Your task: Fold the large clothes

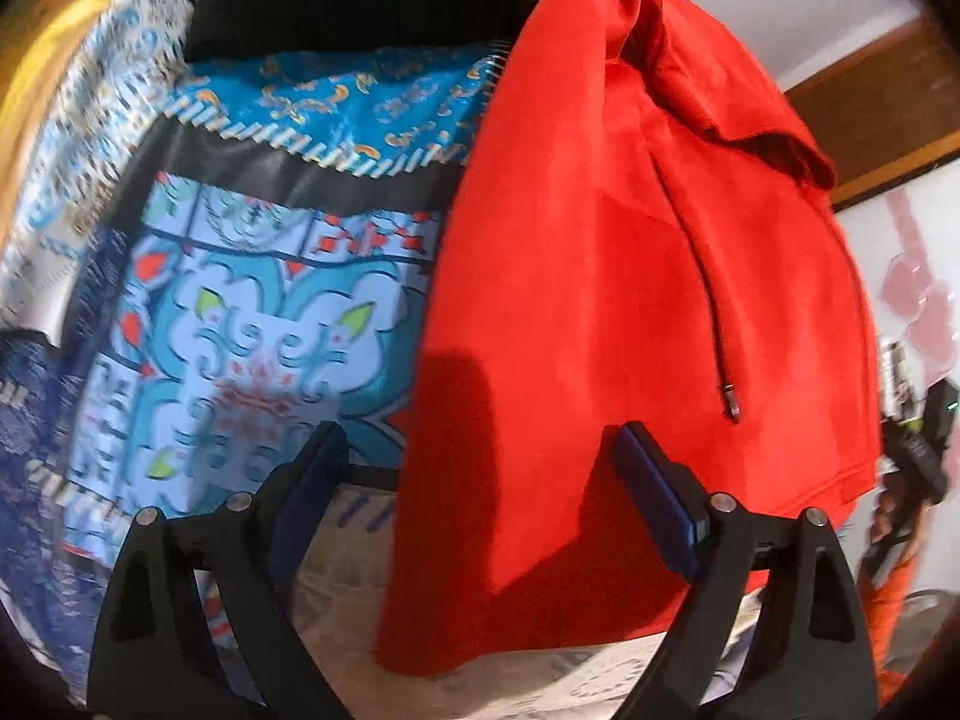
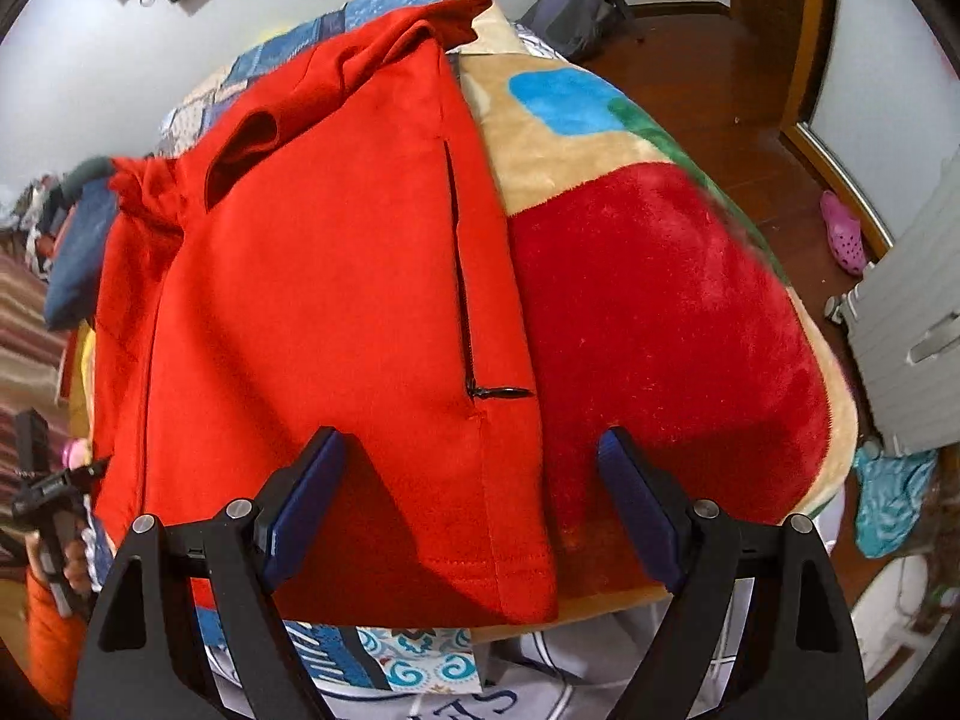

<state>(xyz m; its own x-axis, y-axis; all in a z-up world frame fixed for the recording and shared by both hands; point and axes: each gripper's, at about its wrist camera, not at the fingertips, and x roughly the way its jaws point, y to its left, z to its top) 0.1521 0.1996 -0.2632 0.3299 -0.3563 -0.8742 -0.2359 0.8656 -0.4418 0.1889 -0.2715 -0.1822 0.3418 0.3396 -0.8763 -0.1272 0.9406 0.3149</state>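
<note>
White walls (image 2: 90, 90), glossy wooden floor (image 2: 708, 78).

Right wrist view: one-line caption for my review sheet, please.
Open right gripper poised over the hem of a red zip-pocket garment spread on a bed, beside a plush blanket.

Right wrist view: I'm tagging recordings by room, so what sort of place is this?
Probably a bedroom at home: a bed under a plush blanket carrying a red hoodie, a backpack and a pink clog on the wooden floor.

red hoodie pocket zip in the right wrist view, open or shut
Open: the pocket zip on the red hoodie shows a dark slit, its pull lying at the near end.
</note>
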